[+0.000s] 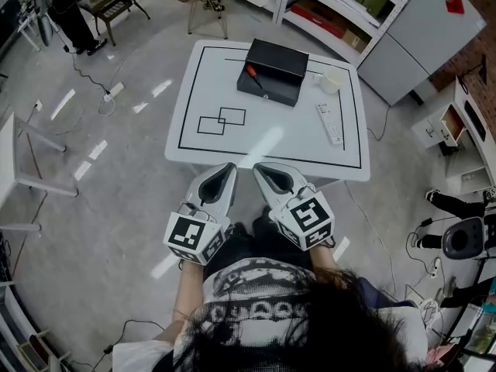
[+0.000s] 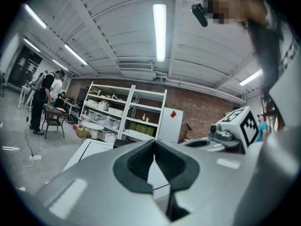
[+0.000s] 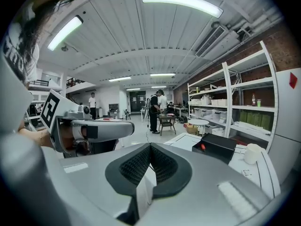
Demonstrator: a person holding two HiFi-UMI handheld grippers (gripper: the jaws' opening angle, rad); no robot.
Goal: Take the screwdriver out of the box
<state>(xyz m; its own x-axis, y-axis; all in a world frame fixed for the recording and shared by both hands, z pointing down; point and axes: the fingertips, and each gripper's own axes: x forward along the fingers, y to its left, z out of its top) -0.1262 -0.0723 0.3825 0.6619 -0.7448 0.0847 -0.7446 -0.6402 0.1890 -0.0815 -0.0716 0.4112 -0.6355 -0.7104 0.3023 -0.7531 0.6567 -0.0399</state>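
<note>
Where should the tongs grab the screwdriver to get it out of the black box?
Probably the red handle: it's the thickest part of the screwdriver, and the dark shaft looks thin. It lies flat and slanted in the black box, so come from straight above, with the tongs turned across the handle. The right tongs are shut, so open them first.

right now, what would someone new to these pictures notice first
The black rectangular box stands at the far edge of the white line-marked table, with a red-handled screwdriver at its left end. Nearer, the grey left gripper and right gripper hang side by side, both shut and empty, at the table's near edge.
</note>
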